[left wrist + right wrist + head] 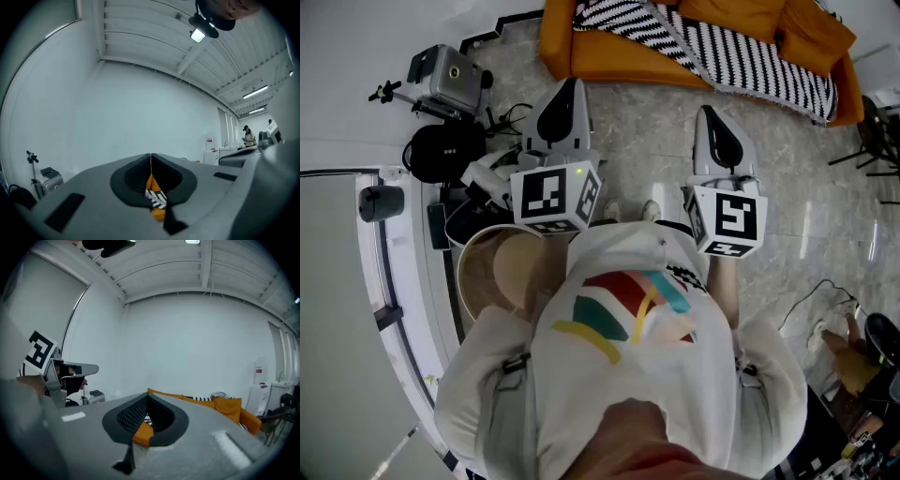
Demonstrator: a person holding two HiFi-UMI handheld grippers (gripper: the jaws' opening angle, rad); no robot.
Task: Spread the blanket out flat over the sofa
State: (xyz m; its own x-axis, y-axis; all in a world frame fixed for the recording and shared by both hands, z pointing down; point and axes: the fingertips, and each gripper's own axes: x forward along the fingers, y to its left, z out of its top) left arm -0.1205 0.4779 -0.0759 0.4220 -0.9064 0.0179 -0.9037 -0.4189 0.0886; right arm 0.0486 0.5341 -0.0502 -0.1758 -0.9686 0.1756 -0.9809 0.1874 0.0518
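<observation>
Two grippers hang short of the sofa [559, 42] in the head view, the left gripper [570, 86] and the right gripper [707, 114], each with its jaws pressed together on nothing. The top edge cuts off the orange sofa, and the striped blanket [741, 58] lies draped across its seat. In the left gripper view the closed jaws hide nearly all of the sofa, leaving a sliver of orange and stripes in their notch. In the right gripper view the shut jaws cover the sofa's near end, and the blanket is only a thin band farther along.
</observation>
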